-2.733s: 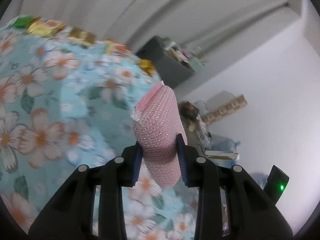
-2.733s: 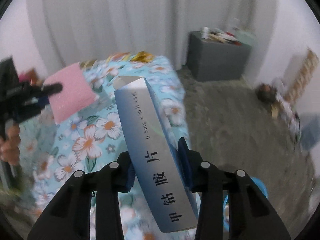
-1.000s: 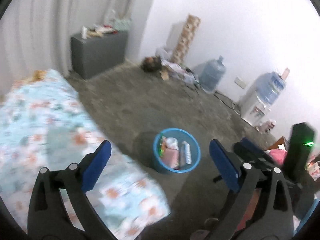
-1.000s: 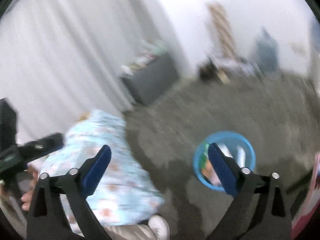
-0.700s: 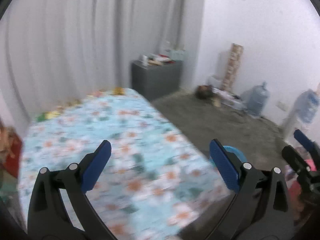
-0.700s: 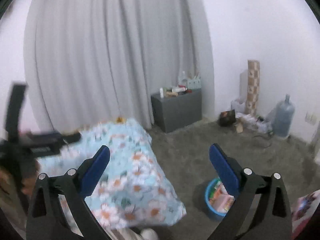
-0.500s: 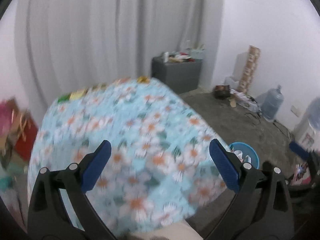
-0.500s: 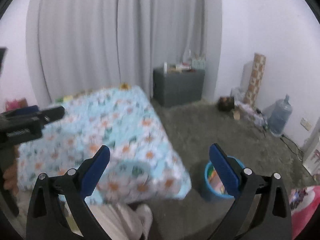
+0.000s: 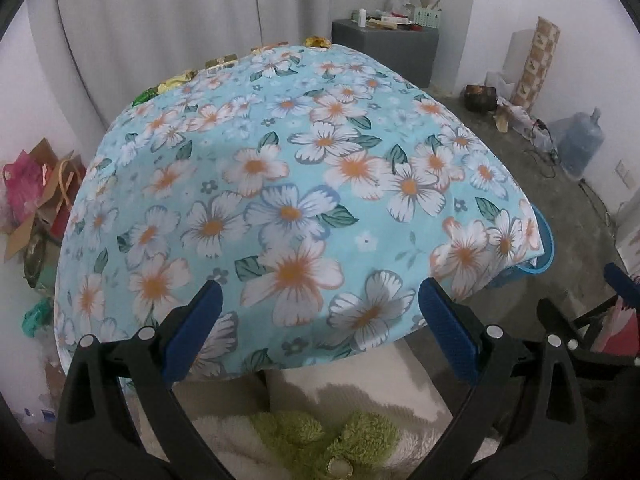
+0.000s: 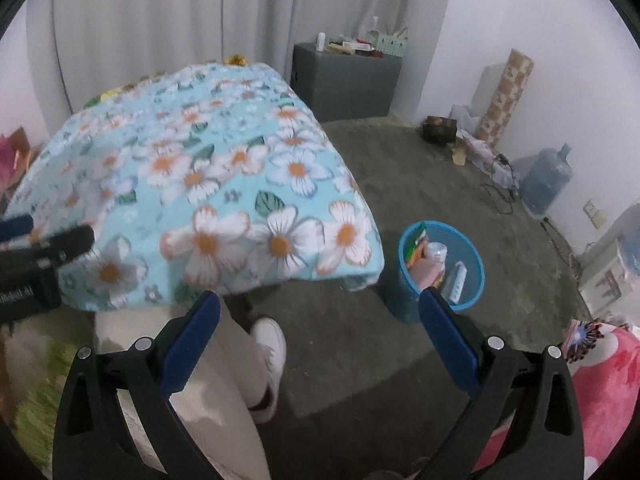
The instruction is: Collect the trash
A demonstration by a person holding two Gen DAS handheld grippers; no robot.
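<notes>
My left gripper (image 9: pixel 318 328) is open and empty, held over the near edge of a table with a blue floral cloth (image 9: pixel 304 168). Several small wrappers (image 9: pixel 176 80) lie along the table's far edge. My right gripper (image 10: pixel 318 332) is open and empty, above the floor to the right of the table (image 10: pixel 200 184). A blue trash bin (image 10: pixel 440 268) on the floor by the table's right corner holds a pink item, a white box and other trash. In the left wrist view only the bin's rim (image 9: pixel 544 248) shows behind the cloth.
A grey cabinet (image 10: pixel 346 80) stands by the curtain. Water jugs (image 10: pixel 546 186), a patterned roll (image 10: pixel 506 96) and cables line the right wall. Bags and cardboard (image 9: pixel 36 200) are piled left of the table. The person's legs and white shoe (image 10: pixel 268 356) are below the right gripper.
Both grippers held trash 2.7 s ago, a pink mesh piece and a white box; both are now open and empty. The views swung from the bin back toward the table.
</notes>
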